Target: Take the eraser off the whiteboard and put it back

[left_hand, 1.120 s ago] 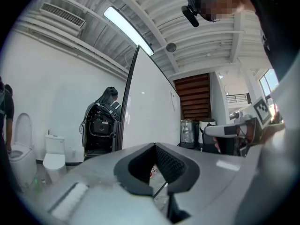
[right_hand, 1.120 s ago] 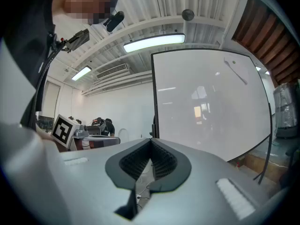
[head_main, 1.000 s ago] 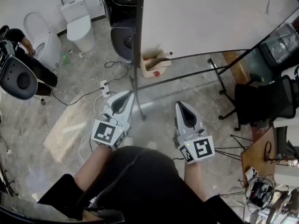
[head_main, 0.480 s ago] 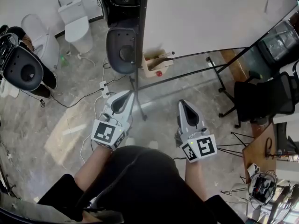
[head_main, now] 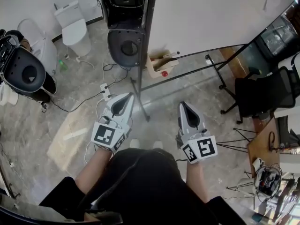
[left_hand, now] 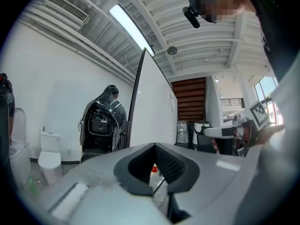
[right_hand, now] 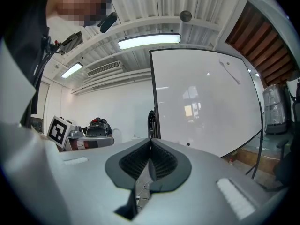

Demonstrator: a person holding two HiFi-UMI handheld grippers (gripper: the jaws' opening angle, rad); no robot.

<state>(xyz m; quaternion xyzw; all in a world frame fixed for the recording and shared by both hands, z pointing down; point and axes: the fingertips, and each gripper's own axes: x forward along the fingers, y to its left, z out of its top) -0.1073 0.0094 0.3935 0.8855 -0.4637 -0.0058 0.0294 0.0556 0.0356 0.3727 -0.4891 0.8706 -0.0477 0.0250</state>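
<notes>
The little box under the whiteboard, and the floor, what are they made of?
The box looks like bare pale wood: it is tan, with flat boards and a dull surface. The floor looks like polished stone or tile made to look like stone: it has grey-beige veins and a soft shine. I cannot tell which of the two it is.

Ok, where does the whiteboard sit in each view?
Head view: the whiteboard fills the top, centre to right.
Left gripper view: centre, seen almost edge-on.
Right gripper view: centre to right, its face in view.
Shared landmark: the black post along its left edge.
</notes>
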